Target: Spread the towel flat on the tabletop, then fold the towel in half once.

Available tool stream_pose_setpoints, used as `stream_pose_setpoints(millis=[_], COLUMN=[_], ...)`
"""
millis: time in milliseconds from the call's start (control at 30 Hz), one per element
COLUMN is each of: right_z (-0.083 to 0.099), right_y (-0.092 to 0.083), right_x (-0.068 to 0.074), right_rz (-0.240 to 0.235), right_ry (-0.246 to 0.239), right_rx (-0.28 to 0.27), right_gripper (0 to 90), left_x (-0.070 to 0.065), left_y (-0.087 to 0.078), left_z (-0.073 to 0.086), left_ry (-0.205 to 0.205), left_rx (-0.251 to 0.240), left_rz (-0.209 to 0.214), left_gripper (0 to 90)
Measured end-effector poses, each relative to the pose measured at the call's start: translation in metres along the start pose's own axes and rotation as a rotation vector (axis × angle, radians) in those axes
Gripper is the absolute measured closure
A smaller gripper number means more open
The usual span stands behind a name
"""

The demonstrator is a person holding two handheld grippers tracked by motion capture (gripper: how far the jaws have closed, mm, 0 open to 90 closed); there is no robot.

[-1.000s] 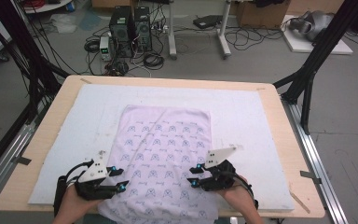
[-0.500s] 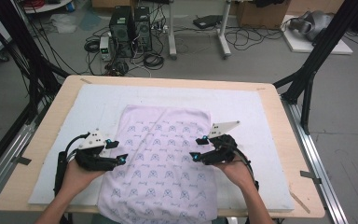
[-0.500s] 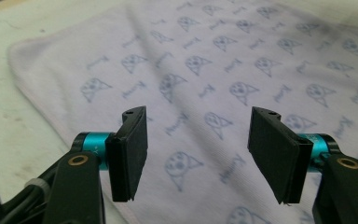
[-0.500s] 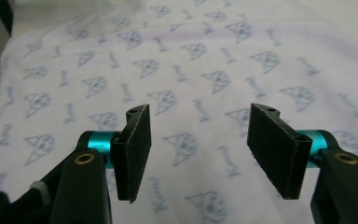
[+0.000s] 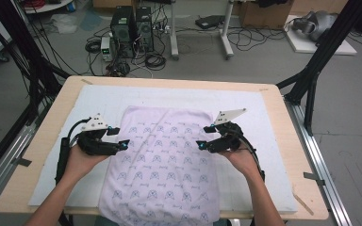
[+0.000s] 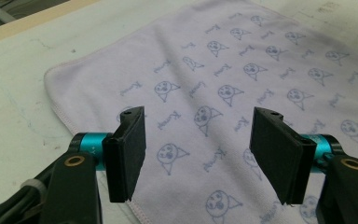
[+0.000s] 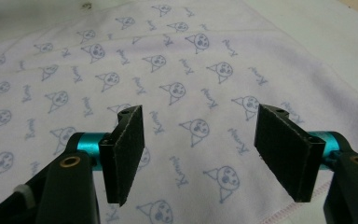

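A pale lilac towel [image 5: 165,165] printed with small blue figures lies flat on the white mat [image 5: 103,96], its near end hanging over the table's front edge. My left gripper [image 5: 121,137] hovers at the towel's left edge. Its jaws have just been opening, and in the left gripper view the left gripper [image 6: 198,154] stands open above the towel [image 6: 242,70] with nothing between the pads. My right gripper [image 5: 204,136] hovers over the towel's right side. Its jaws have also just been opening, and the right gripper [image 7: 200,154] is open over the towel [image 7: 168,60], holding nothing.
The mat covers most of the wooden table [image 5: 42,136], with bare mat on both sides of the towel and beyond its far edge. Black frame posts [image 5: 311,80] stand at the table's corners. Computers and cables [image 5: 132,33] are on the floor behind.
Both hands have moved away from the table's front edge toward the towel's middle and risen a little. Both pairs of jaws stand wider apart. The towel lies flat.
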State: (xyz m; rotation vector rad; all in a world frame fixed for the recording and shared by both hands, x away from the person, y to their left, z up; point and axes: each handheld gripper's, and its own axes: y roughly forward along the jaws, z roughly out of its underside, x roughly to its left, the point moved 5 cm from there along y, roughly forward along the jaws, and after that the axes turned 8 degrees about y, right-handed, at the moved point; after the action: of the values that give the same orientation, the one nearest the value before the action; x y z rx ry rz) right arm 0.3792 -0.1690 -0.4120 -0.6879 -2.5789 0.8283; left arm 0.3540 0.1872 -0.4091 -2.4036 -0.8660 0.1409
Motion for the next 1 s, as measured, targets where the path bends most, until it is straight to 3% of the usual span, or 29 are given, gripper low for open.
stream_pose_setpoints(millis=[333,633,800,900,1000], right_z=[0.000,-0.016,-0.029,-0.028,-0.021], right_y=[0.003,-0.007,-0.009,-0.002,0.009], right_x=[0.002,-0.008,-0.023,-0.036,-0.049], right_rz=[0.003,0.031,0.068,0.055,0.071], right_ry=[-0.023,-0.036,-0.034,0.013,0.043], right_rx=[0.015,0.022,0.025,0.017,0.066], right_gripper=[32.3,32.2,32.4,32.4,32.0], left_x=[0.003,0.020,0.035,0.048,0.057], left_y=[0.000,-0.004,0.000,0.012,0.024], left_z=[-0.002,-0.022,-0.028,-0.023,-0.017], left_ry=[0.003,-0.003,-0.015,-0.057,-0.063], left_rx=[0.001,-0.016,-0.019,0.005,0.027], left_rz=[-0.014,-0.033,-0.068,-0.056,-0.063], left_gripper=[36.6,37.0,37.6,38.8,42.0])
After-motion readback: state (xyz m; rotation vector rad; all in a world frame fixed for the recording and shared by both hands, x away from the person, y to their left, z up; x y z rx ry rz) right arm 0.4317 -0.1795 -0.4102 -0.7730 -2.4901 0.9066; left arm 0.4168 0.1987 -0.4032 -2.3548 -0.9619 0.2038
